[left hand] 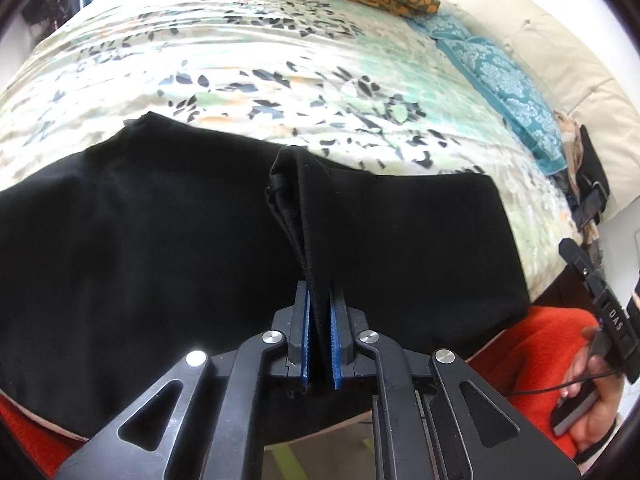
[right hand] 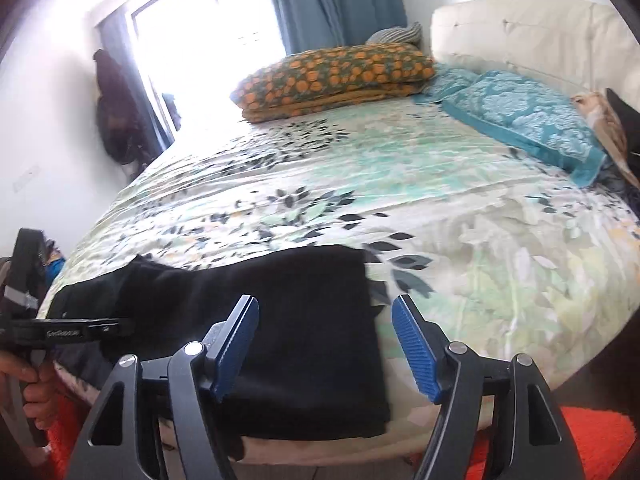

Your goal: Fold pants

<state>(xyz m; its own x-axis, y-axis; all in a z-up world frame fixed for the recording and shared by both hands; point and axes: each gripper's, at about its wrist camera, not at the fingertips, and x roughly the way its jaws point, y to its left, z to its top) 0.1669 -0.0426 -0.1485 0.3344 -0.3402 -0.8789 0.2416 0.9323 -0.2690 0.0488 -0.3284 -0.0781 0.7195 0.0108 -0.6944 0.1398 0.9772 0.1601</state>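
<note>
Left wrist view: the left tool [left hand: 319, 344] clamps a raised fold of the black pants [left hand: 140, 240] lying on the bed [left hand: 240, 60]. At three o'clock, the right tool [right hand: 326, 344] gapes empty. Mid-fold, I judge; next, carry the pinched edge across.

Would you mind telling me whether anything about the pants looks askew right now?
Yes: the left gripper pinches a ridge of the black pants, pulling it up off the floral bedspread, so the fold bunches there. The rest lies flat.
</note>
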